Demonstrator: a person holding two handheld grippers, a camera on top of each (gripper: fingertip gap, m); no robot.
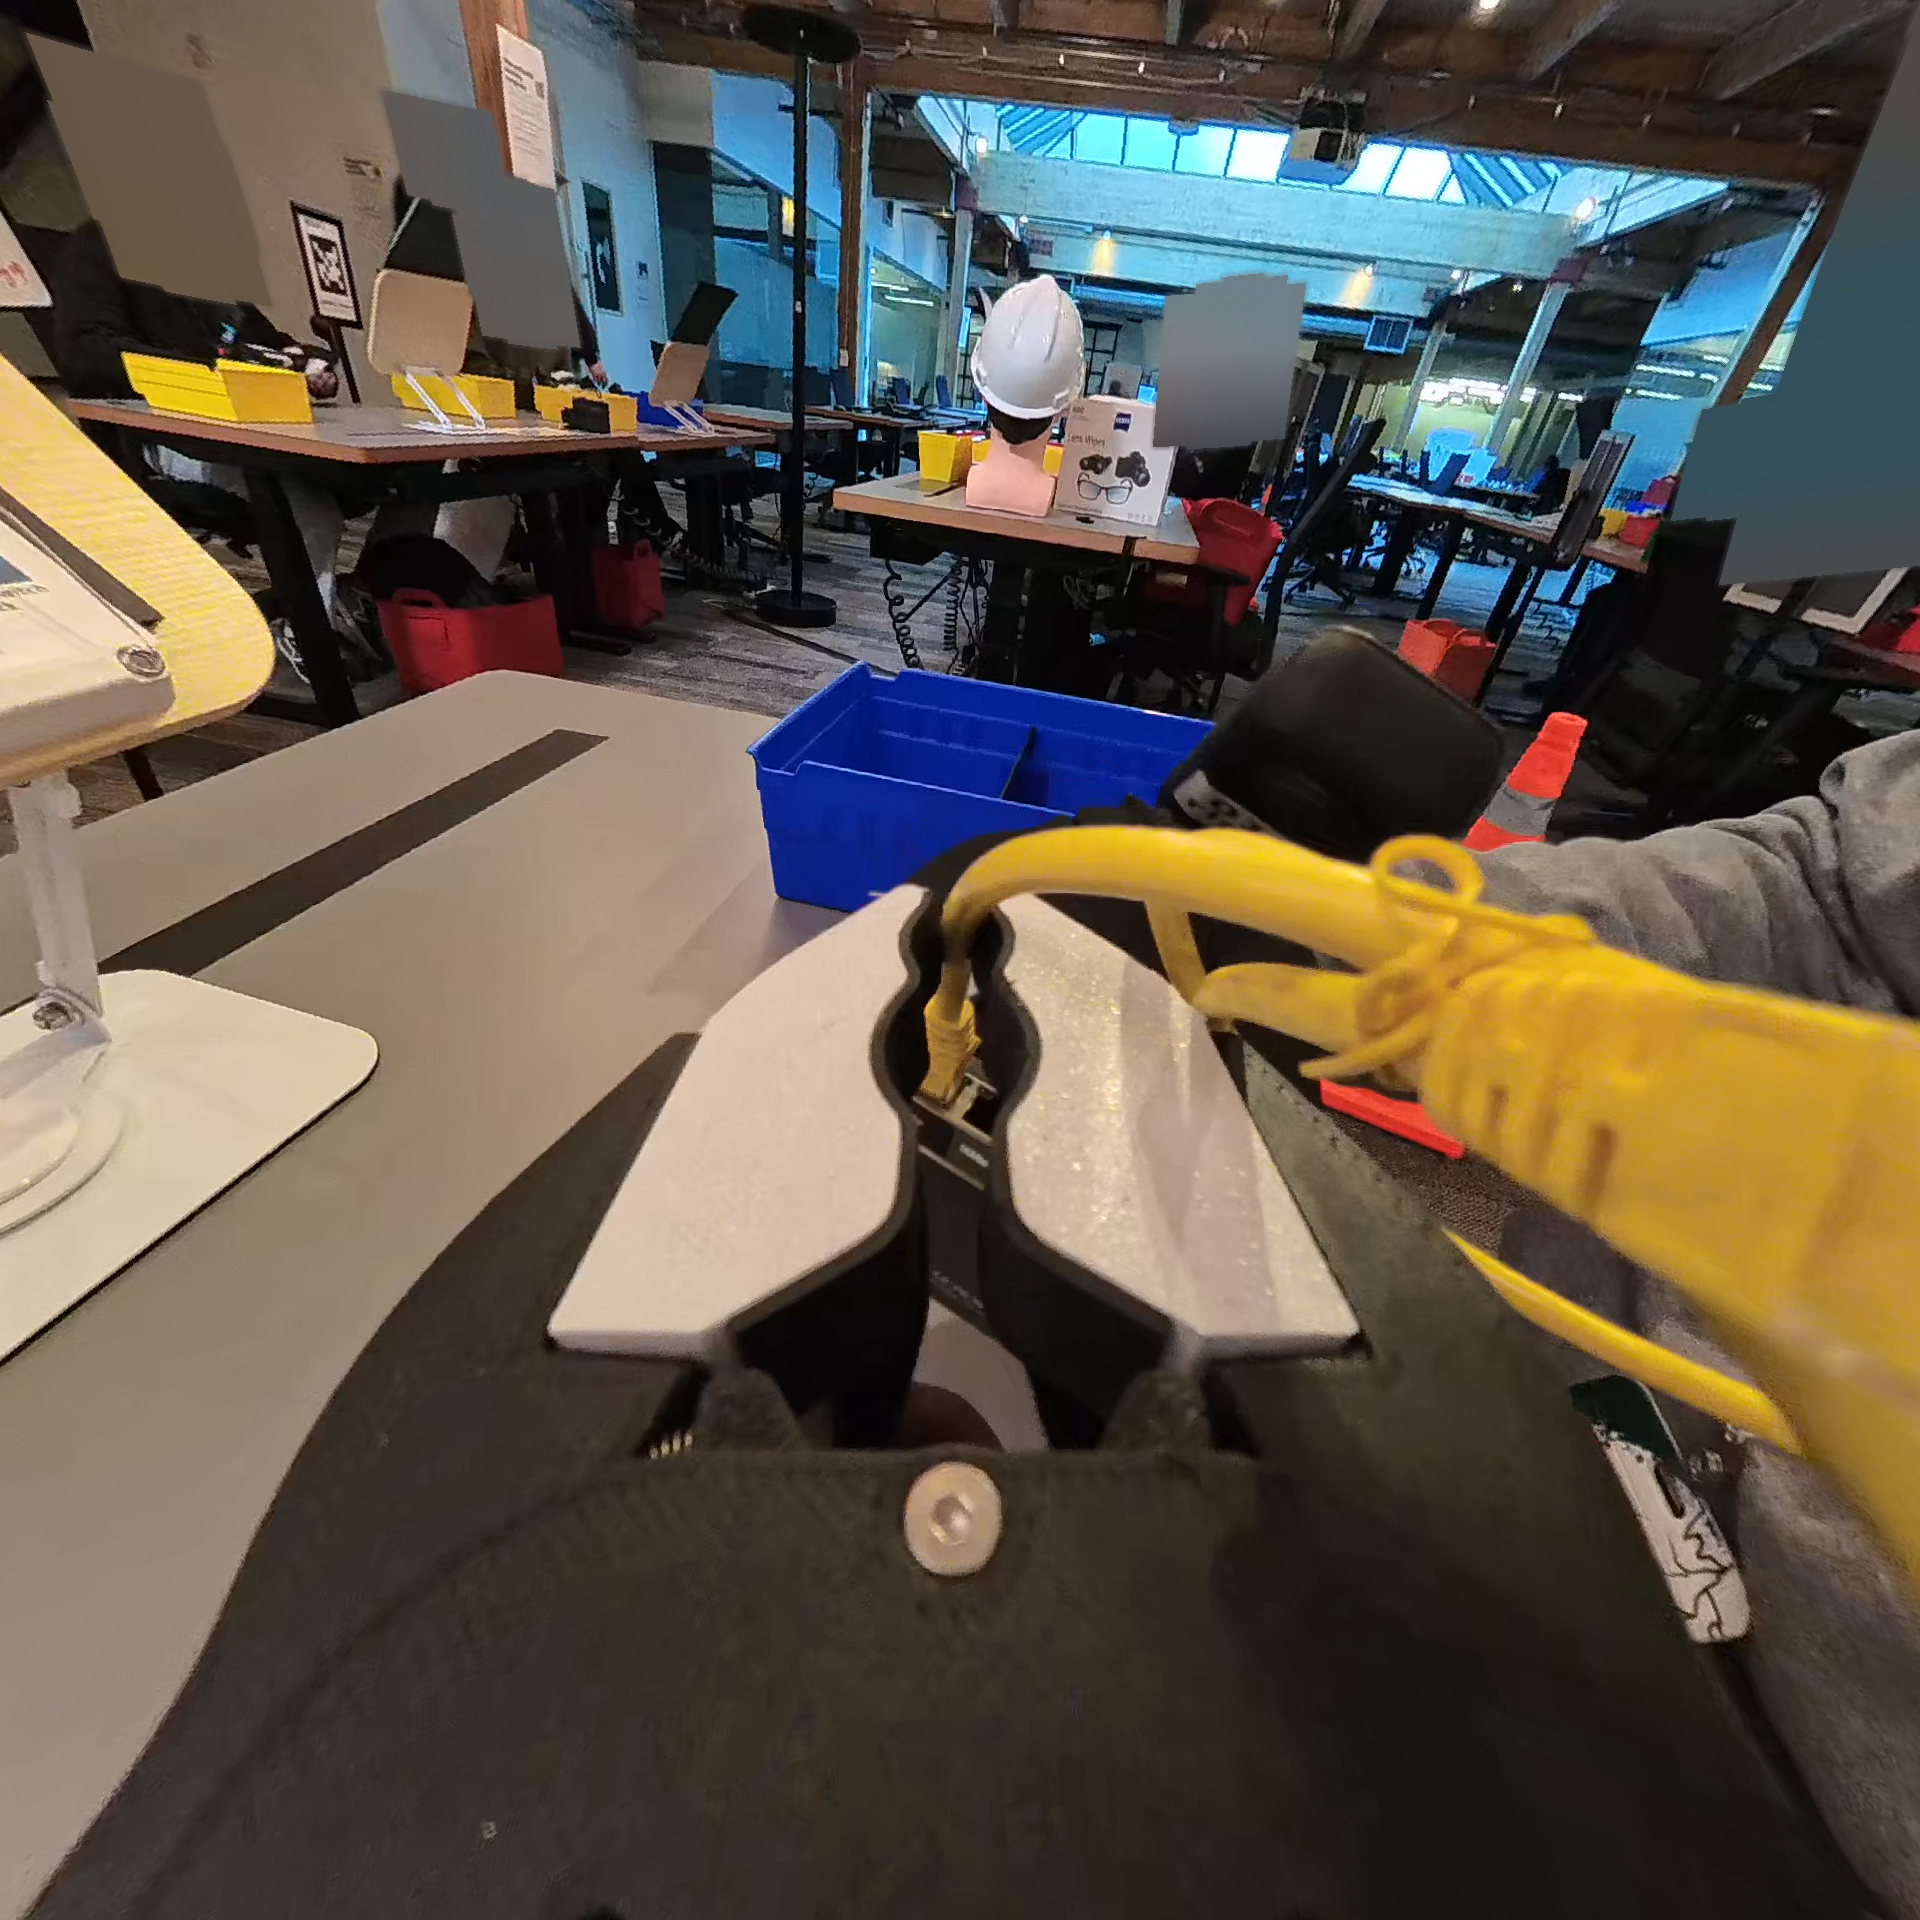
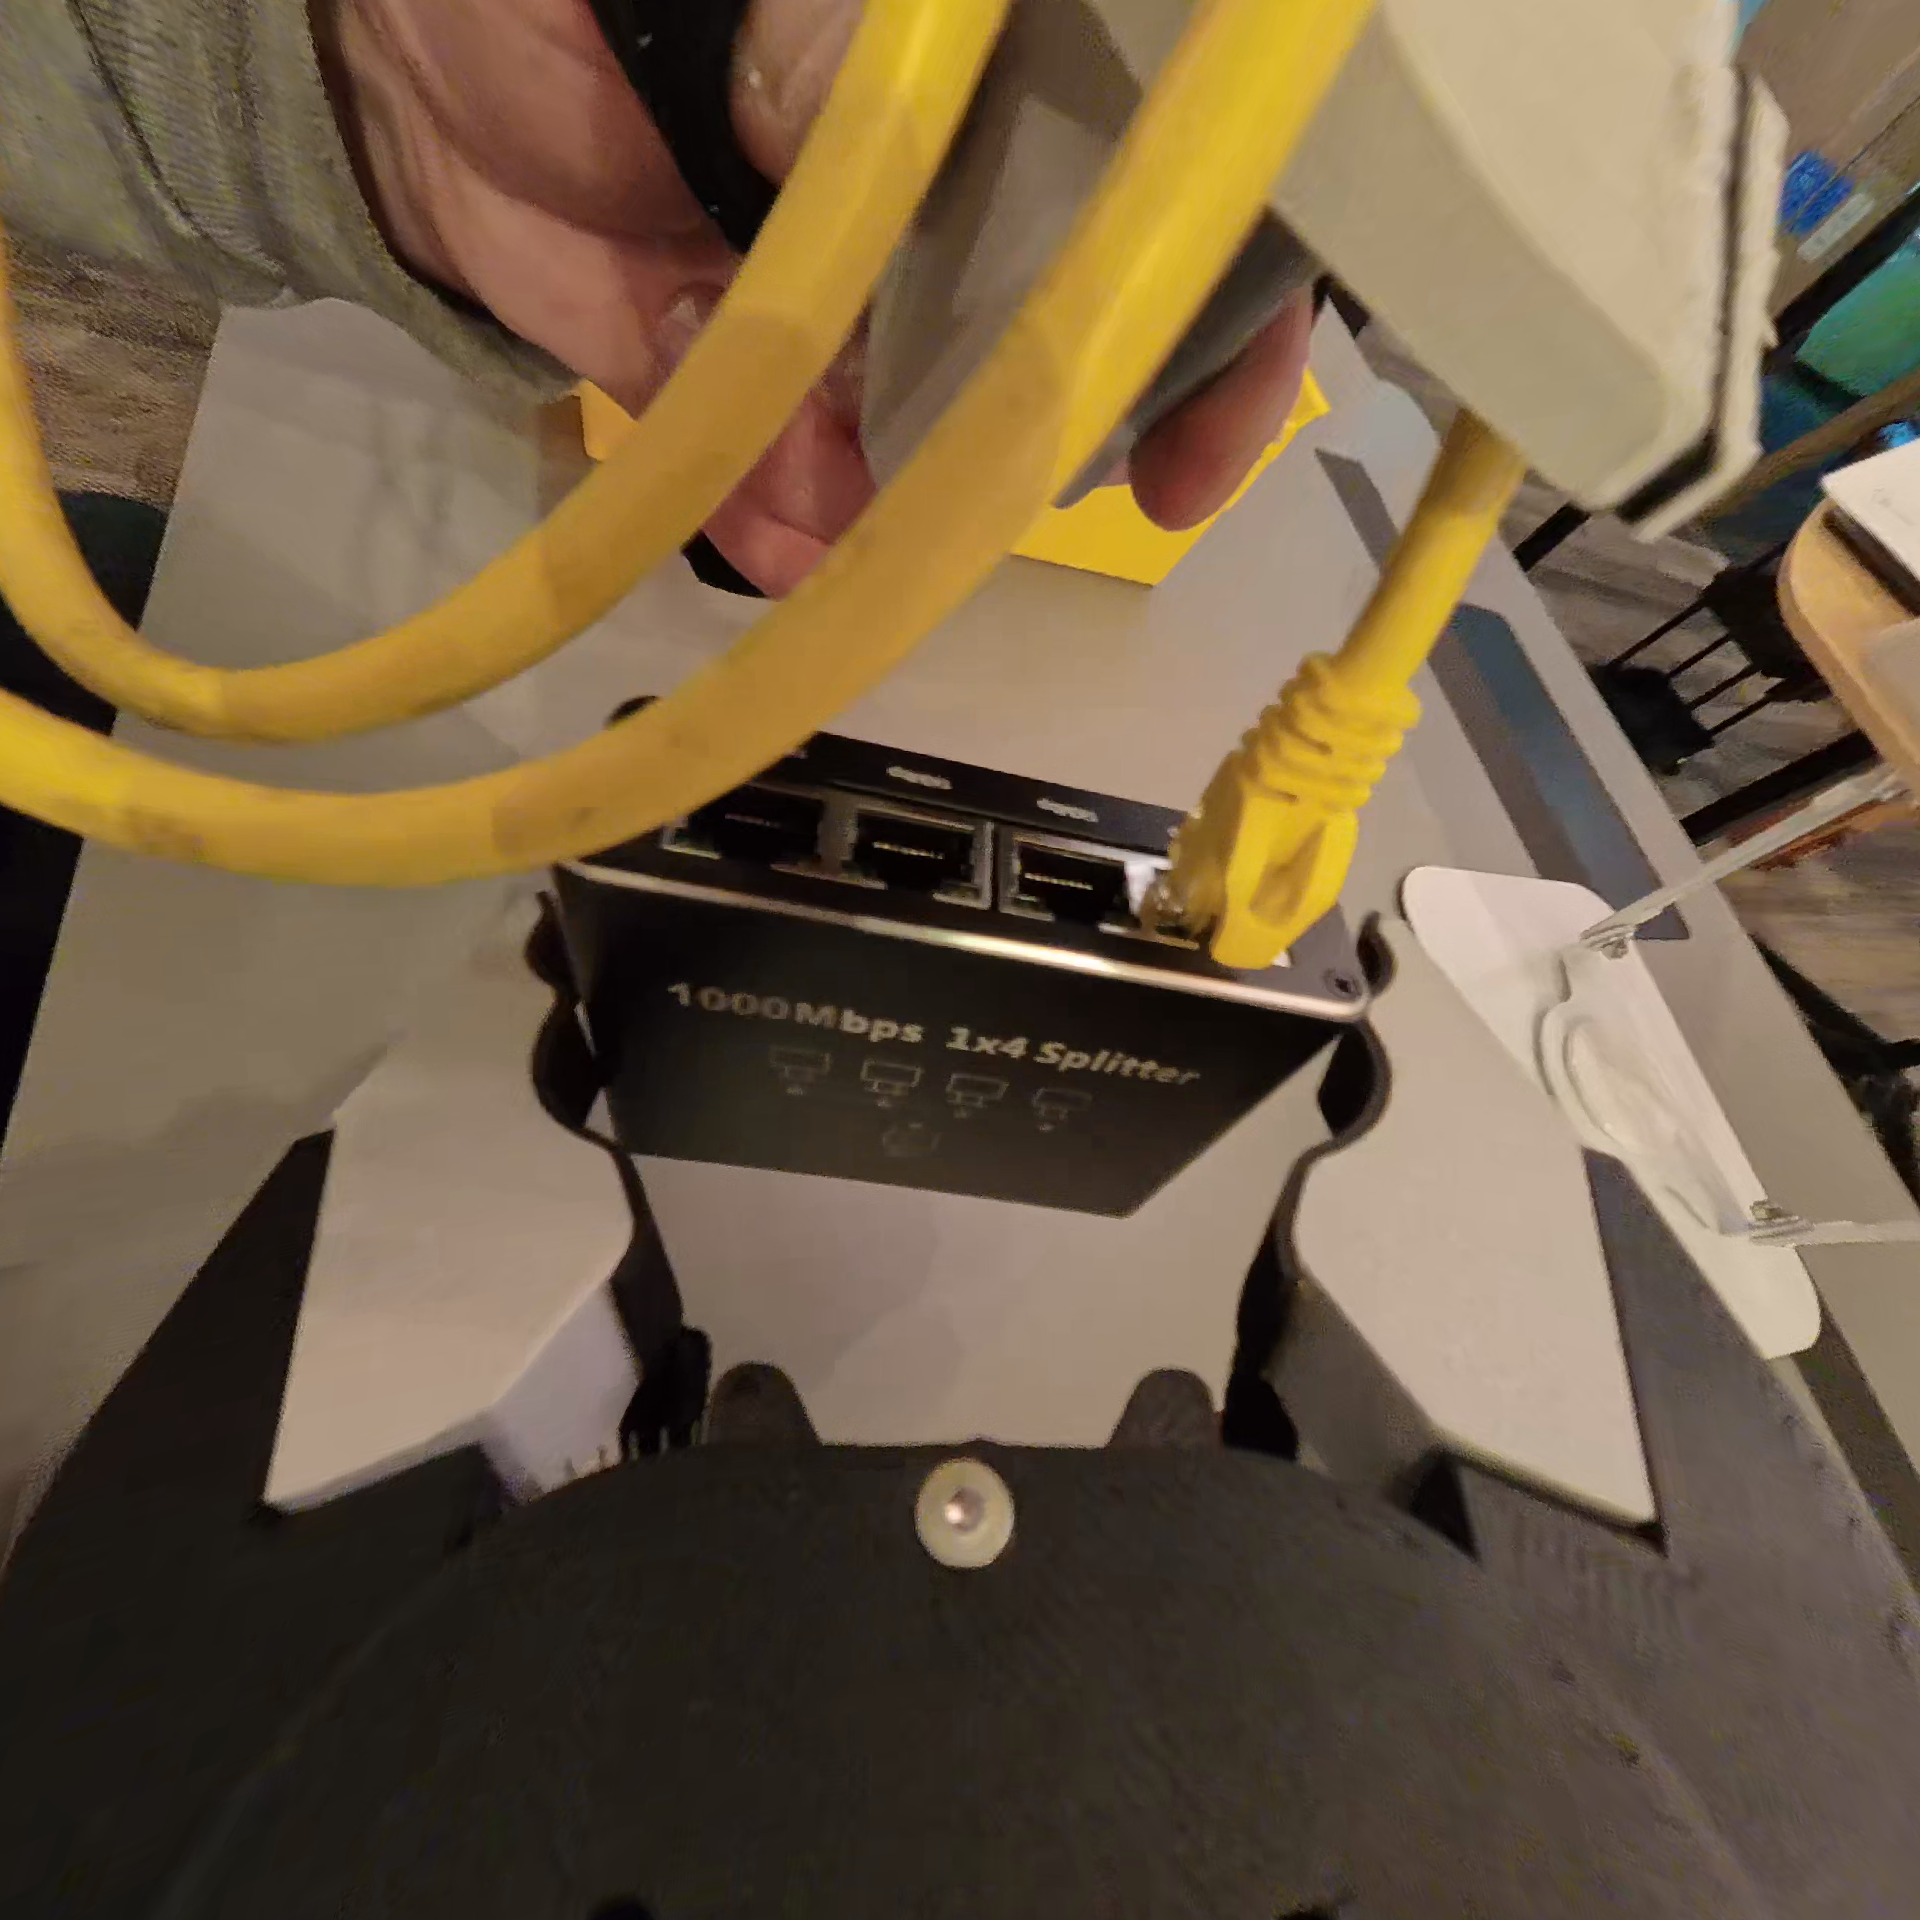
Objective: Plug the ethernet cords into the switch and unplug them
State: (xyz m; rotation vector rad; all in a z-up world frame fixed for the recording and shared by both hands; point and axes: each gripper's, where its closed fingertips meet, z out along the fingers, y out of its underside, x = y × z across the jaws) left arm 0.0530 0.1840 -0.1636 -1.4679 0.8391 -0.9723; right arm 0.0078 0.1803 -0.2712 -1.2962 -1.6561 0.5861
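1. Switch first: the black metal box-shaped ethernet switch [image 2: 966, 1039] sits clamped across its width in the right tongs [image 2: 966, 966], lifted off the grey tabletop [image 1: 468, 883] with its row of ports facing away. Holding it this way probably braces it against the push or pull of a plug.
2. The left tongs [image 1: 961, 935] are narrowed onto the yellow ethernet cord [image 2: 416, 665] just behind its yellow moulded plug [image 2: 1278, 852]. A grip that close to the end gives control of the plug's angle.
3. The plug stands tilted at the mouth of the end port. I cannot tell whether it is fully seated. The other three visible ports are empty.
4. The rest of the cord hangs in loose loops in front of the switch, and its free yellow plug [image 1: 1662, 1164] dangles blurred close to the left camera.
5. On the tabletop are a blue plastic divided bin [image 1: 883, 821] and a white flat stand base [image 1: 156, 1122].
6. Beyond is an open workshop with desks carrying yellow bins [image 1: 218, 390], a white hard hat [image 1: 1029, 348] on a dummy head and an orange traffic cone [image 1: 1538, 779].
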